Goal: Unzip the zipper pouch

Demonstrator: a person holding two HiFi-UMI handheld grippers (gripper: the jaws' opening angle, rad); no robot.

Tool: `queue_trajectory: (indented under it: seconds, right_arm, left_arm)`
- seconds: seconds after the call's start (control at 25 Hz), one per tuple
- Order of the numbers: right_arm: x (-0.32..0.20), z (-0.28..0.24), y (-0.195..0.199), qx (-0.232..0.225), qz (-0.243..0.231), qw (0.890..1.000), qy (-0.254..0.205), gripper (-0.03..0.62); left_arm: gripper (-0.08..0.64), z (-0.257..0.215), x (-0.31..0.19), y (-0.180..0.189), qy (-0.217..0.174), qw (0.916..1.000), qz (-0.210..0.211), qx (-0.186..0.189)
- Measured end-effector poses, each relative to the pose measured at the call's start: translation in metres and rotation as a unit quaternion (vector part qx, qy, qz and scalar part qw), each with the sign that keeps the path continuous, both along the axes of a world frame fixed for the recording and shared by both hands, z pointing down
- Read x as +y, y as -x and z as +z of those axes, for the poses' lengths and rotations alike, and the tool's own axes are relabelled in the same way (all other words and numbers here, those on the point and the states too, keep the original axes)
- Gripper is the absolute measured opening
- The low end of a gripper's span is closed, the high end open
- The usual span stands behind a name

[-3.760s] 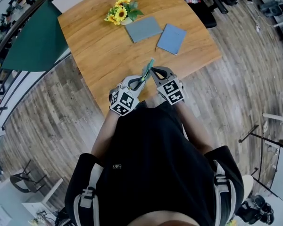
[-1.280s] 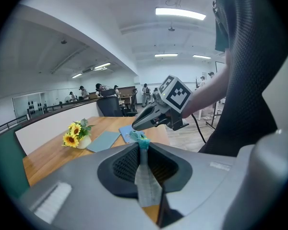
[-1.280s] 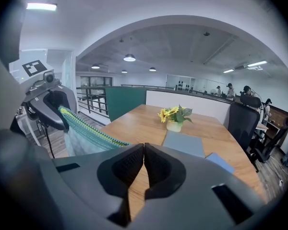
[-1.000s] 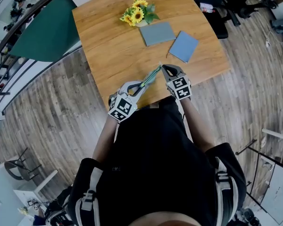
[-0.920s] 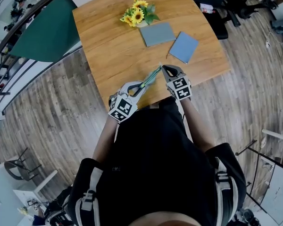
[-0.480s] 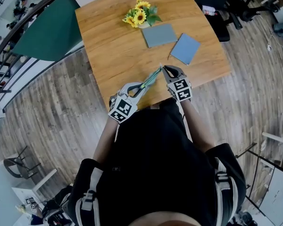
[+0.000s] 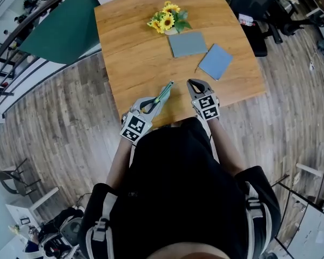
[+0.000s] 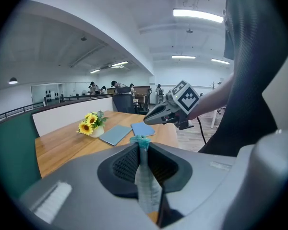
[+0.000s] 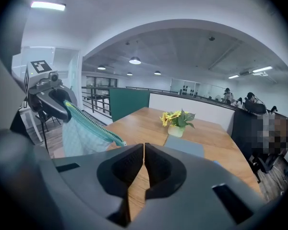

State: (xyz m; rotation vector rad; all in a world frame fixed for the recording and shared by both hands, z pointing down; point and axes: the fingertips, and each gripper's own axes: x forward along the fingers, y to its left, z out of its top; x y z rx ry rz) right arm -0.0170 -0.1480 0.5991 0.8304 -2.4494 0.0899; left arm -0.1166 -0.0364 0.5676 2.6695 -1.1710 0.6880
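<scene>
Pouch (image 7: 162, 94) is held off the table (image 7: 135, 47) by one short end, which the left gripper (image 7: 146, 106) pinches between its pads. The left gripper view shows the fabric edge-on in the narrow gap, with a teal end standing just beyond the jaw tips. From that grip the long axis runs forward and to the right, away from the person. The free end therefore points toward the space just left of the right gripper (image 7: 193, 83). That gripper is apart from the pouch, and its own view shows the jaws pressed together with nothing between them. The same view places the pouch to the left of its jaws and slightly above them. The zipper (image 9: 93, 123) runs along the upper edge as a slanting teal line, dropping from the left gripper toward the right jaws. A small pale end shows at the near tip of that line. Whether it is the slider cannot be told, nor how far the teeth are parted. Judgement: the right gripper is the free one and the nearer to the loose end. Any pull should run along the zipper line against the left gripper's anchor, so the right jaws would first need to spread and shift left to meet that tip.
</scene>
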Motion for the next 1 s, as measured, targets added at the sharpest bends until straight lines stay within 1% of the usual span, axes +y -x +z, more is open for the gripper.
queue_trajectory:
  seconds: [0.12,0.28,0.4,0.52,0.76,1.0]
  right_arm:
    - [-0.002,-0.005,0.004,0.004,-0.024,1.0,-0.008,0.011]
    - [-0.006,-0.017,0.012,-0.023,-0.062,0.997,-0.027,0.012]
    - [-0.012,-0.024,0.017,-0.029,-0.083,0.996,-0.034,0.014]
    - [-0.022,-0.028,0.017,-0.034,-0.089,0.995,-0.036,0.014]
    - [-0.037,-0.025,0.014,-0.027,-0.099,0.994,-0.025,0.014]
    - [-0.053,-0.029,0.017,-0.03,-0.111,0.993,-0.03,0.014]
  left_arm:
    - [0.048,0.001,-0.006,0.006,0.001,0.9997,-0.023,-0.002]
    - [0.048,-0.002,-0.018,0.012,0.002,0.9983,-0.058,0.007]
    - [0.048,-0.006,-0.027,0.018,0.004,0.9962,-0.085,0.018]
    - [0.048,-0.01,-0.037,0.022,0.004,0.9946,-0.102,0.02]
    - [0.048,-0.015,-0.052,0.023,0.003,0.9928,-0.119,0.014]
    - [0.048,-0.016,-0.063,0.026,0.006,0.9911,-0.132,0.015]
